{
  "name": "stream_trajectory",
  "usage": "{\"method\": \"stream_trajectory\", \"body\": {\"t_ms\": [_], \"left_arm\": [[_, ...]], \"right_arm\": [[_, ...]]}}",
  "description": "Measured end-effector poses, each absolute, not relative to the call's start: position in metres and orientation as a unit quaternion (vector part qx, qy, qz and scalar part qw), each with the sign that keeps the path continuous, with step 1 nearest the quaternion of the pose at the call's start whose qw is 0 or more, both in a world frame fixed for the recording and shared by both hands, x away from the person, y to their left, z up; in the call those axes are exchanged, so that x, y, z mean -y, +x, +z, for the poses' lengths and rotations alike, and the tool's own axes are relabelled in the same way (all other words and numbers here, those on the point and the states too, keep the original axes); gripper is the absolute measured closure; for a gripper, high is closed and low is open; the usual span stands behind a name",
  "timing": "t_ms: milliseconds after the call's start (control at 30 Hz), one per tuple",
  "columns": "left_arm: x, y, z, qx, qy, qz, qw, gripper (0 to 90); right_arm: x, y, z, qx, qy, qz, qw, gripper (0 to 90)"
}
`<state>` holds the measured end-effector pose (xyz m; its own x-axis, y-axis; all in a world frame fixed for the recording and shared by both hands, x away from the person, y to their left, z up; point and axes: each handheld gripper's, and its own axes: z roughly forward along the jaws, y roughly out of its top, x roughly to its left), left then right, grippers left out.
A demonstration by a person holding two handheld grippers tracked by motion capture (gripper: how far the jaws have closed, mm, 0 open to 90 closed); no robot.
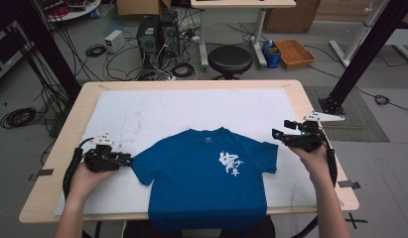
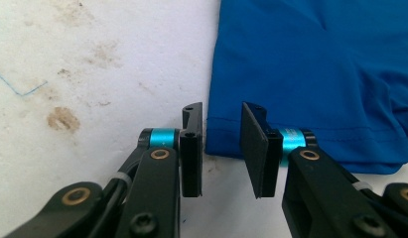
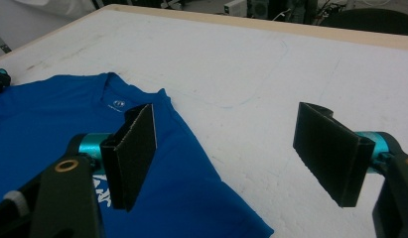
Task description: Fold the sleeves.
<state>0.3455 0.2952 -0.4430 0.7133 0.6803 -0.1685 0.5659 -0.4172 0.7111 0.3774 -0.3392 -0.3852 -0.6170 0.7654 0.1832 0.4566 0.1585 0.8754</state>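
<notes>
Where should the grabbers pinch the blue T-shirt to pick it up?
Probably the sleeve hems. The T-shirt lies flat with its sleeves spread sideways, so each hem is a free edge. The left gripper, open, already straddles one hem, coming from the outer side. The right gripper could come likewise.

Both grippers held low, jaws parted.
Left gripper [image 1: 126,160] points inward, gap narrow; right gripper [image 1: 277,134] points inward, gap wide.

Two hand-held black grippers, left gripper [image 1: 126,161] and right gripper [image 1: 277,134], flat black jaw pads on turquoise anodised collars, brass-ringed pivots, black hex screws, grey three-cornered top plates, thick black trailing cables, bare forearms without sleeves
</notes>
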Motion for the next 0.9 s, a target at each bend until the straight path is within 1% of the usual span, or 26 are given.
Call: {"method": "stream_trajectory", "body": {"t_ms": [100, 167, 200, 233, 467, 533, 567, 667, 700, 733, 800, 833, 900], "left_arm": [[-0.293, 0.343, -0.443, -0.381, 0.836, 0.088, 0.386, 79.1], [-0.291, 0.342, -0.442, -0.387, 0.835, 0.097, 0.378, 81.7], [-0.290, 0.342, -0.441, -0.389, 0.835, 0.097, 0.377, 86.0], [-0.290, 0.342, -0.441, -0.386, 0.836, 0.091, 0.380, 87.3], [-0.287, 0.343, -0.439, -0.385, 0.836, 0.092, 0.381, 87.9], [-0.287, 0.342, -0.431, -0.391, 0.823, 0.081, 0.405, 88.0], [-0.287, 0.342, -0.431, -0.391, 0.823, 0.081, 0.405, 88.0], [-0.282, 0.341, -0.418, -0.393, 0.805, 0.058, 0.442, 88.0], [-0.277, 0.341, -0.408, -0.388, 0.797, 0.050, 0.460, 88.0], [-0.277, 0.341, -0.408, -0.388, 0.797, 0.050, 0.460, 88.0], [-0.269, 0.340, -0.399, -0.379, 0.792, 0.039, 0.477, 88.0], [-0.259, 0.341, -0.391, -0.371, 0.787, 0.021, 0.493, 88.0], [-0.252, 0.341, -0.388, -0.368, 0.784, 0.014, 0.499, 88.0]], "right_arm": [[0.339, 0.377, -0.386, -0.745, 0.409, 0.503, 0.154, 24.7], [0.338, 0.377, -0.386, -0.747, 0.407, 0.502, 0.156, 24.7], [0.337, 0.377, -0.386, -0.748, 0.406, 0.502, 0.156, 24.7], [0.337, 0.377, -0.386, -0.748, 0.407, 0.501, 0.156, 24.7], [0.337, 0.377, -0.386, -0.748, 0.406, 0.502, 0.157, 24.7], [0.337, 0.377, -0.386, -0.747, 0.406, 0.502, 0.159, 24.7], [0.337, 0.377, -0.386, -0.747, 0.405, 0.503, 0.159, 24.7], [0.338, 0.377, -0.385, -0.746, 0.406, 0.504, 0.159, 24.7], [0.338, 0.377, -0.385, -0.746, 0.406, 0.504, 0.160, 24.7], [0.339, 0.377, -0.385, -0.746, 0.405, 0.504, 0.161, 24.7], [0.339, 0.377, -0.385, -0.744, 0.407, 0.505, 0.160, 24.7], [0.340, 0.376, -0.385, -0.743, 0.407, 0.506, 0.160, 24.7], [0.340, 0.376, -0.384, -0.743, 0.407, 0.507, 0.160, 24.7]]}}
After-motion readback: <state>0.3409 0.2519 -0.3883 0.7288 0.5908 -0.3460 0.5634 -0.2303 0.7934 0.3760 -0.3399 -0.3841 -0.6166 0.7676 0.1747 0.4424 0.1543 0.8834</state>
